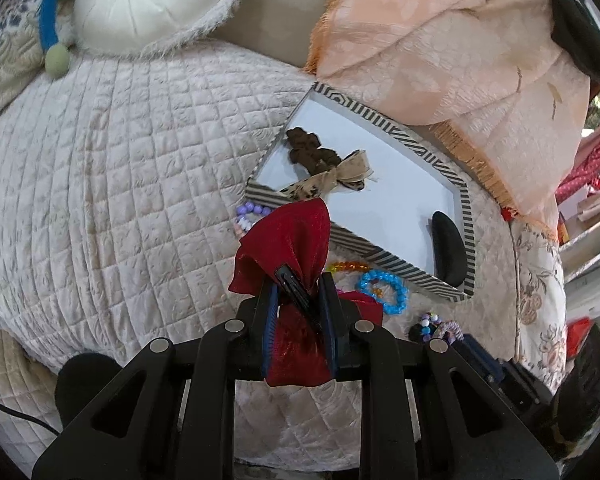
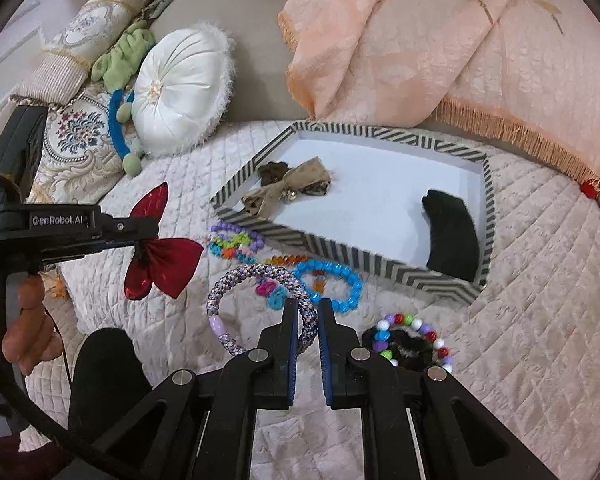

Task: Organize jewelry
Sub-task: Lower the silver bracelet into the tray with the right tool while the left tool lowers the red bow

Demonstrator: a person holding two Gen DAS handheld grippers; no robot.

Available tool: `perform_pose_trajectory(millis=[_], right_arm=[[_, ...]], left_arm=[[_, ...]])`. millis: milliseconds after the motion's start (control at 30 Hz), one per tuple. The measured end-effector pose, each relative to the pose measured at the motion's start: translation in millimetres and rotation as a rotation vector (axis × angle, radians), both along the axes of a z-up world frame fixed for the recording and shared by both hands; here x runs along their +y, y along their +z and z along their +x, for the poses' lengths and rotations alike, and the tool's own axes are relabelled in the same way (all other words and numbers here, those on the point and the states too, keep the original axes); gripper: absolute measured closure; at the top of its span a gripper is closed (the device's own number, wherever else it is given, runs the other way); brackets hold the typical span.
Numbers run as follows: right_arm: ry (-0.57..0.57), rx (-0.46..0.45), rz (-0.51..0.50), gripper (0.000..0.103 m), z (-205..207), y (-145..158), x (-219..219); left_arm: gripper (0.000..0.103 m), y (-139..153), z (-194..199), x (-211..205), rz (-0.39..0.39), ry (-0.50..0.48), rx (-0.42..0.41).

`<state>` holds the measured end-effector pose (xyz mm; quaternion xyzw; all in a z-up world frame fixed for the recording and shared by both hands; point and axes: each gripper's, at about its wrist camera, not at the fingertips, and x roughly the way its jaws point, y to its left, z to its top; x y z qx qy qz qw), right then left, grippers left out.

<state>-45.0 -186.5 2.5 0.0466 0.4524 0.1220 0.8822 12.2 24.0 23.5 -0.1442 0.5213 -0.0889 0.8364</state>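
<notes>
my left gripper (image 1: 298, 280) has its fingers clamped on a red bow (image 1: 288, 240); my right gripper (image 2: 308, 308) pinches a bracelet (image 2: 236, 280), both angled downward.

left wrist: close, steeply down | right wrist: same | shared: striped tray (image 1: 396, 124) (image 2: 380, 133)

Red bow (image 1: 290, 248): shiny satin-like cloth w/ black plastic clip. Quilt (image 1: 120, 168): matt stitched fabric, faint sheen. Tray (image 2: 452, 152): smooth white inside, striped rim. Blue bracelet (image 2: 336, 280): glossy plastic beads. Woven bangle (image 2: 260, 280): braided cord, rough-ish. Peach throw (image 2: 400, 32): soft textured cloth, fringed edge.
</notes>
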Motion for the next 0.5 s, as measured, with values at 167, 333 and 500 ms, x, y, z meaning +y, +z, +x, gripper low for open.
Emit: perform_pose_trajectory(millis=[167, 333, 500], right_arm=[[-0.014, -0.001, -0.019, 0.094, 13.0, 2.2, -9.6], [-0.032, 0.007, -0.033, 0.094, 26.7, 0.2, -21.0], [-0.047, 0.012, -0.035, 0.094, 38.3, -0.8, -31.4]], left_arm=[[0.084, 2.3, 11.8, -15.0, 0.037, -0.026, -0.018], [0.084, 5.0, 26.8, -31.7, 0.065, -0.049, -0.035], [0.084, 7.9, 39.8, -46.6, 0.090, -0.071, -0.052]])
